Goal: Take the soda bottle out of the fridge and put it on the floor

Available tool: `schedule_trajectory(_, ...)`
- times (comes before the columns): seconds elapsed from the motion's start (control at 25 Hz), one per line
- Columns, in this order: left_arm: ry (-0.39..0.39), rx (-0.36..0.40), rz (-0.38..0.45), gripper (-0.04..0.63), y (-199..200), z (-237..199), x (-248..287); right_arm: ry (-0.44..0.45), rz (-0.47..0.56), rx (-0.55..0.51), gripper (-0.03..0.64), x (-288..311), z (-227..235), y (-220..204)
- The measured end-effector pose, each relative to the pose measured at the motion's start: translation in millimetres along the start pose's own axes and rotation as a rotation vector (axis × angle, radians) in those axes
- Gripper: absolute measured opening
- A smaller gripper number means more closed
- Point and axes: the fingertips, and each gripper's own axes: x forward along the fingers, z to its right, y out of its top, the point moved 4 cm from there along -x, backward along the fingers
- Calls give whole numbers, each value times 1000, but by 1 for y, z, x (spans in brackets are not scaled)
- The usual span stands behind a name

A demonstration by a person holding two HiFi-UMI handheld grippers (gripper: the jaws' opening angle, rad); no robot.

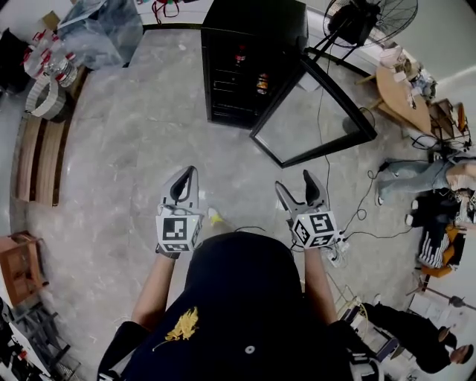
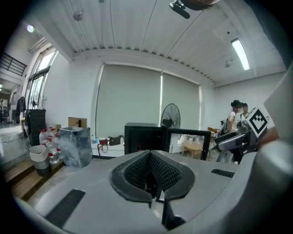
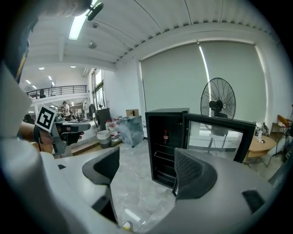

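Ahead of the person's chest, both arms reach fwd toward the black fridge (image 1: 256,22), grippers tilted slightly down. Left gripper (image 1: 189,171): jaws pressed together, nothing btwn. Right gripper (image 1: 295,182): jaws wide apart, empty. Soda bottle (image 3: 165,136), dark w/ red label, stands upright on an upper shelf inside the fridge, whose door (image 1: 312,111) is swung open, well apart from both grippers.

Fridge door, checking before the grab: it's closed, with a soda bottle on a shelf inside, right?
No: the fridge door is open, as the right gripper view shows. The soda bottle does stand on a shelf inside.
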Motion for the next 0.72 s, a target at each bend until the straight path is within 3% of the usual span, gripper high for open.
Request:
schedule_trajectory(0.32, -38, -2, -7, 18, 1, -43, 22, -37, 38, 147, 350, 52, -13, 6)
schedule_trajectory(0.52, -36, -18, -3, 18, 5, -54, 46, -11, 5, 92, 350, 93, -10, 12)
schedule_trajectory(0.72, -33, 28, -9, 18, 13, -70, 85, -23, -7, 113, 350, 174, 24, 11)
